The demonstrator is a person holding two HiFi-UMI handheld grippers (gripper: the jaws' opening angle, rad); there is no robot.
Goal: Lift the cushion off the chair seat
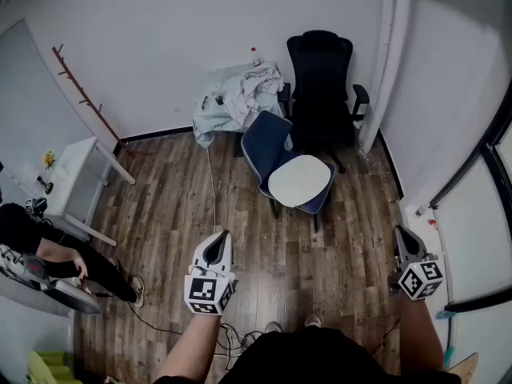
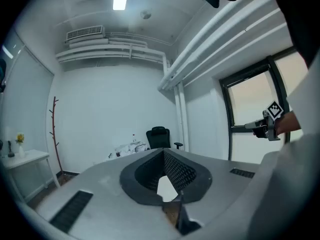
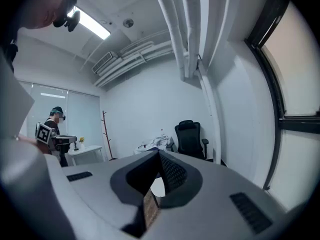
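I hold both grippers out in front of me, nearly level, above the wood floor (image 1: 176, 190) and well short of the chair (image 1: 262, 141). My left gripper (image 1: 216, 245) has its 2 jaws pressed together with nothing pinched between them; its own view shows them meeting at the tips. My right gripper (image 1: 404, 238) is the same, jaws closed on nothing. The 2 grippers are well apart from each other, left one ahead of my left arm, right one out by the window wall.

The cushion (image 1: 300, 180) is white and lies flat on the seat of the blue chair, covering most of it, with blue showing round the front edge. Neither gripper touches it. In both gripper views a white patch shows just past the jaw tips, in line with the cushion.

Right behind the blue chair stands a black office chair (image 1: 322, 70), near the back wall. To its left a table is heaped with pale cloth (image 1: 244, 94). A thin brown coat rack (image 1: 80, 94) leans along the left wall, with a white side table (image 1: 76, 178) below it. Another person (image 1: 32, 242) is low down at the far left.
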